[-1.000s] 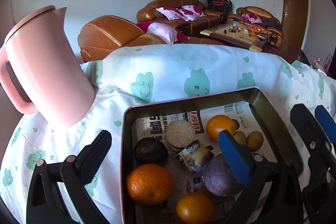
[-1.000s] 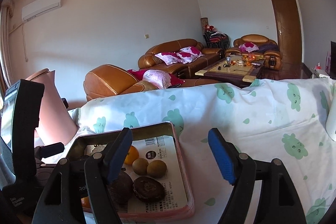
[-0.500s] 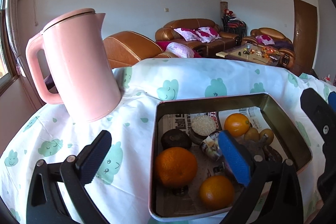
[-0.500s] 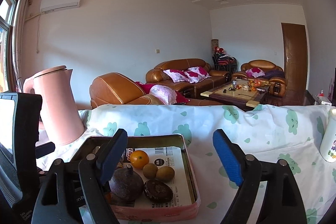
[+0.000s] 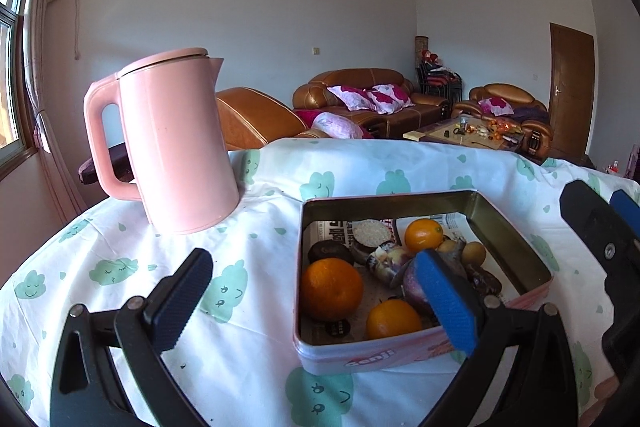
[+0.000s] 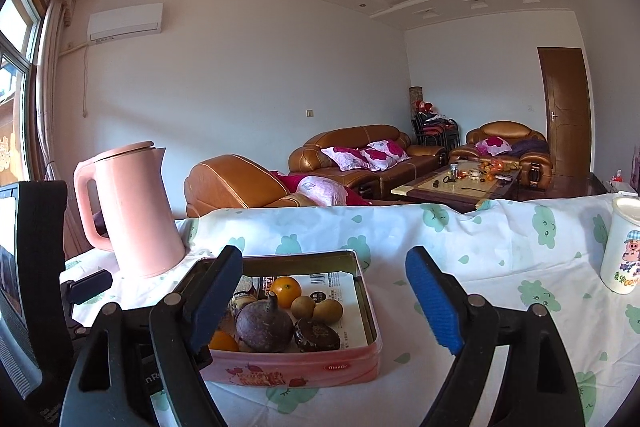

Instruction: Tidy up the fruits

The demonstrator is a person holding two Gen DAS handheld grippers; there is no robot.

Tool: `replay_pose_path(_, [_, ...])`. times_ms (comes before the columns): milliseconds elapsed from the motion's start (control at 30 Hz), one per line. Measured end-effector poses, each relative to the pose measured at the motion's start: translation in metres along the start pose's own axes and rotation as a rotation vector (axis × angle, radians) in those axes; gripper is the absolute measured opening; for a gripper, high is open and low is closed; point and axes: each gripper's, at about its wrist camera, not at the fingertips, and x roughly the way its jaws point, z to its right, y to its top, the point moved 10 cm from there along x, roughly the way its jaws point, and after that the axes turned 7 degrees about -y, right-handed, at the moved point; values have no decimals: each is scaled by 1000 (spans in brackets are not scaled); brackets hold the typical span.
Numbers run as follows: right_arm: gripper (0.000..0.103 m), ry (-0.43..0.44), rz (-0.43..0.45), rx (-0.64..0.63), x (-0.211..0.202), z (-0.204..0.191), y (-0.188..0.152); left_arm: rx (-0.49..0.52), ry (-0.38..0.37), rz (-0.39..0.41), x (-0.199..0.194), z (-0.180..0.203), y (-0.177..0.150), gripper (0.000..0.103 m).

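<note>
Both tongs stand wide apart and hold nothing. The left gripper point(image 5: 316, 301) hangs just near of the pink tin point(image 5: 400, 351), bare cloth under its left finger; the right gripper point(image 6: 324, 301) straddles the tin's right wall point(image 6: 370, 301). Oranges point(image 5: 331, 288) and dark fruit point(image 6: 264, 325) lie inside the tin. Compared with a second ago both cameras sit farther back and the tin looks smaller. The pink kettle point(image 5: 176, 143) stands far left on the cloud-print tablecloth point(image 6: 500, 267), a white cup point(image 6: 622, 247) far right, brown sofas point(image 6: 352, 155) beyond.

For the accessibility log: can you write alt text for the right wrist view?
An open right gripper with nothing between its jaws hovers before a pink rectangular tin holding oranges and dark fruits, on a cloud-print tablecloth. A pink plastic kettle stands left, a white cartoon cup right.
</note>
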Motion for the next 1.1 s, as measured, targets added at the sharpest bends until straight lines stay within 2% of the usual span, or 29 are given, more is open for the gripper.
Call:
replay_pose_path(333, [86, -18, 43, 38, -17, 10, 3, 42, -3, 68, -20, 10, 3, 103])
replay_pose_path(1100, [87, -38, 46, 51, -21, 16, 3, 20, 4, 66, -23, 6, 0, 103])
